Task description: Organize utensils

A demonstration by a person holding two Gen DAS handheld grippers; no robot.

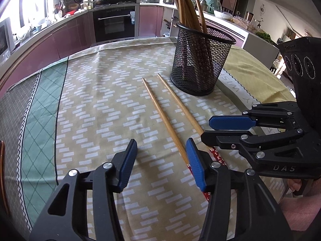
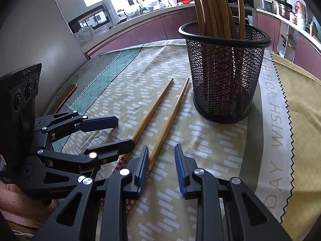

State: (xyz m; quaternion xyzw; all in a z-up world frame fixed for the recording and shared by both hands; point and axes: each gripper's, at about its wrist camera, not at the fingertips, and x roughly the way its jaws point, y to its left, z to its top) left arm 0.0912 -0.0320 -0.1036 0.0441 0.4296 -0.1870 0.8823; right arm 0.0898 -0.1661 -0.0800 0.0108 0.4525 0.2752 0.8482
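Two bamboo chopsticks [image 1: 166, 118] lie side by side on the patterned tablecloth, tips toward a black mesh holder [image 1: 200, 60] that stands upright with several chopsticks in it. My left gripper [image 1: 161, 154] is open and empty, low over the cloth, with the near ends of the chopsticks by its right finger. My right gripper [image 2: 161, 154] is open and empty; the right chopstick [image 2: 170, 120] ends beside its left finger. The right gripper shows in the left wrist view [image 1: 220, 128], the left gripper in the right wrist view [image 2: 120, 132]. The holder [image 2: 224, 70] stands just beyond the chopsticks.
The tablecloth [image 1: 90, 100] covers a round table with a wooden edge [image 1: 3, 156]. A yellow cloth [image 2: 301, 104] with printed letters lies to the right. Kitchen counters and an oven [image 1: 114, 24] stand behind. A red patterned strip [image 1: 216, 152] lies under the chopstick ends.
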